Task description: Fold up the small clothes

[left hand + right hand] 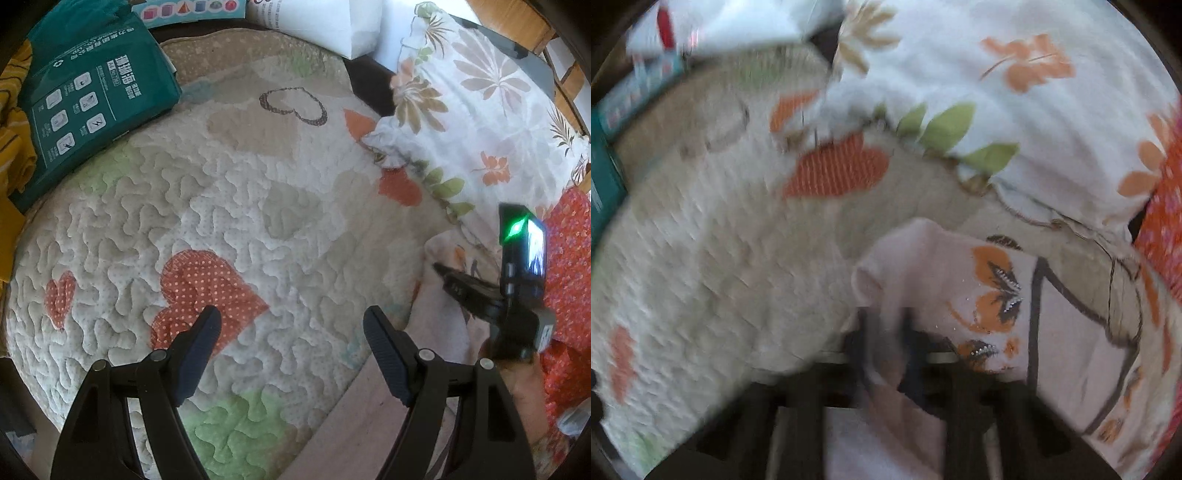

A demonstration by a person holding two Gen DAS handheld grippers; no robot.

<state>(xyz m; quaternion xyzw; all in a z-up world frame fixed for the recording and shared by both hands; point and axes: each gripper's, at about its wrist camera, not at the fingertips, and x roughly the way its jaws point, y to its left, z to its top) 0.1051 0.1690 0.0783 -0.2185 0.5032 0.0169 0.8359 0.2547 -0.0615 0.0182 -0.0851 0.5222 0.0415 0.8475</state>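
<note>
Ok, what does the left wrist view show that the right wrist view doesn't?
Only the left wrist view shows the open left tongs over the cream quilted heart-patterned bedspread, holding nothing, and the right tongs from outside. Only the right wrist view shows the butterfly print on the pale pink small garment, pinched in those shut tongs. Both show the quilt, the white leaf-print pillow and the teal package.

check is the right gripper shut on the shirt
Shut on it: right gripper jaws pinch a fold of the pink shirt.
</note>
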